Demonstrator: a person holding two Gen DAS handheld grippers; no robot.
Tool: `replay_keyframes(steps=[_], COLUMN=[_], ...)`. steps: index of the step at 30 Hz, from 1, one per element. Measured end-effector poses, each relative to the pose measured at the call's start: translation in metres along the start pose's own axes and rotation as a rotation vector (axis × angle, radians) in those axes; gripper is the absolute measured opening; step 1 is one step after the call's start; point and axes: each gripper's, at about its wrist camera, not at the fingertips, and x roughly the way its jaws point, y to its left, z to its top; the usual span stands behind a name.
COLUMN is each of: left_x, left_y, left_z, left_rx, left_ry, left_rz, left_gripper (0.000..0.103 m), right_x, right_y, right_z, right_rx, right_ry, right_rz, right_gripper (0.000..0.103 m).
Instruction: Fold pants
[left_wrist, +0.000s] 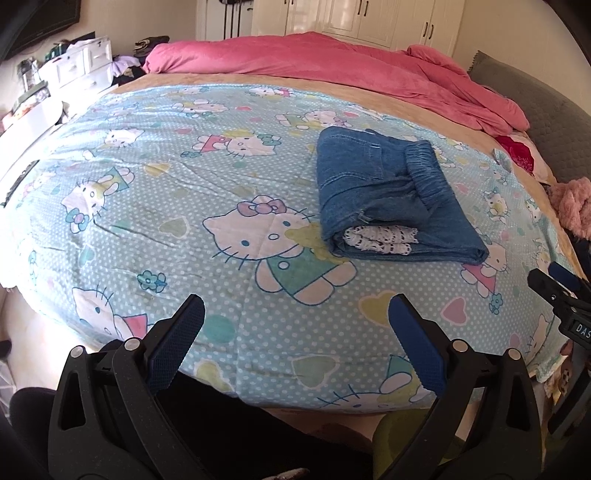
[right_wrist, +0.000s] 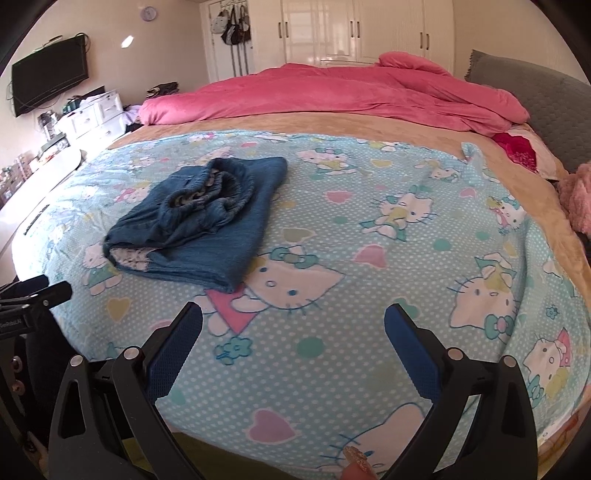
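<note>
My left gripper and my right gripper both hang spread and empty above the light-blue cartoon-cat printed sheet. The folded blue denim pants lie on that sheet, well apart from both, elastic waistband uppermost.

Matt blue denim pants, lace trim; thin printed cotton sheet; fleecy pink blanket; glossy wardrobe doors.
</note>
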Motion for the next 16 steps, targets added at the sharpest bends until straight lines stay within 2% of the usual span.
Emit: replay_keyframes(steps=[4,6,9,12,15,16], left_x=[0.011,0.020,0.044,0.068,0.095,0.103], left_y=[0.019,0.033,0.071,0.119,0.161,0.170], left_z=[0.010,0.020,0.041,0.070,0.107,0.116], left_rx=[-0.047,-0.069,-0.152,-0.225,-0.216,-0.216], left_ry=[0.020,0.029,0.074,0.086,0.070,0.070], left_rz=[-0.035,-0.002,0.024,0.121,0.278,0.303], left_gripper=[0.094,0.094,0.094,0.094,0.094,0.094], right_x=[0.008,0.016,0.028,0.041,0.057,0.063], right_y=[-0.025,-0.042,-0.078,-0.130,-0.202,-0.223], right_z=[0.004,0.008,0.019,0.035,0.058,0.064], right_rx=[0.052,0.079,0.119,0.171,0.225,0.251], right_ry=[-0.018,-0.012,-0.012,-0.011,-0.002,0.004], right_rz=[-0.074,-0.105,-0.174,-0.293,-0.460,-0.495], right_gripper=[0.099,0.099,0.099,0.099,0.099,0.099])
